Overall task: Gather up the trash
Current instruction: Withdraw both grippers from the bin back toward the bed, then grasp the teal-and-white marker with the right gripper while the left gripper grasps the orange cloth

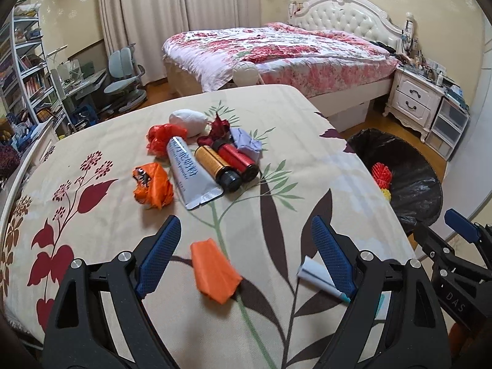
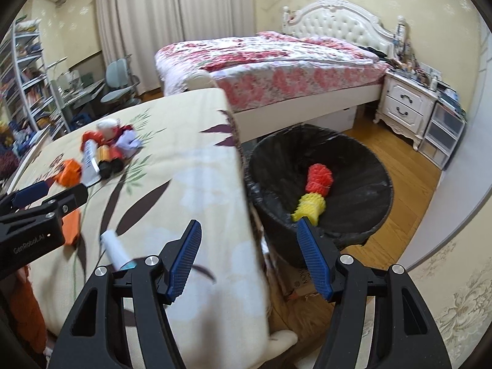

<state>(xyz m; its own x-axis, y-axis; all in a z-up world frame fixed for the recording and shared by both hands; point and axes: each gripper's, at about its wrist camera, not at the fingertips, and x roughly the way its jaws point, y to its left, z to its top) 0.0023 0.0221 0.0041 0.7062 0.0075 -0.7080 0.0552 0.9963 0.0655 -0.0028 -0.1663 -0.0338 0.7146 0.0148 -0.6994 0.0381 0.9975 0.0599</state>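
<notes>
My left gripper (image 1: 246,233) is open above the table (image 1: 307,160), just before a folded orange wrapper (image 1: 213,270). A small white roll with a teal tip (image 1: 319,279) lies by its right finger. Farther on lies a heap of trash: a white tube (image 1: 190,172), two small bottles (image 1: 227,166), an orange wrapper (image 1: 153,184), a red bag (image 1: 163,135), a white wad (image 1: 187,121). My right gripper (image 2: 247,236) is open and empty over the table's right edge, beside the black-lined bin (image 2: 353,160), which holds red and yellow foam nets (image 2: 313,193).
A bed (image 1: 276,52) with a floral cover stands behind the table. A white nightstand (image 1: 412,98) and plastic drawers stand at the right. A desk, chair (image 1: 123,70) and bookshelf are at the left. The floor is wood.
</notes>
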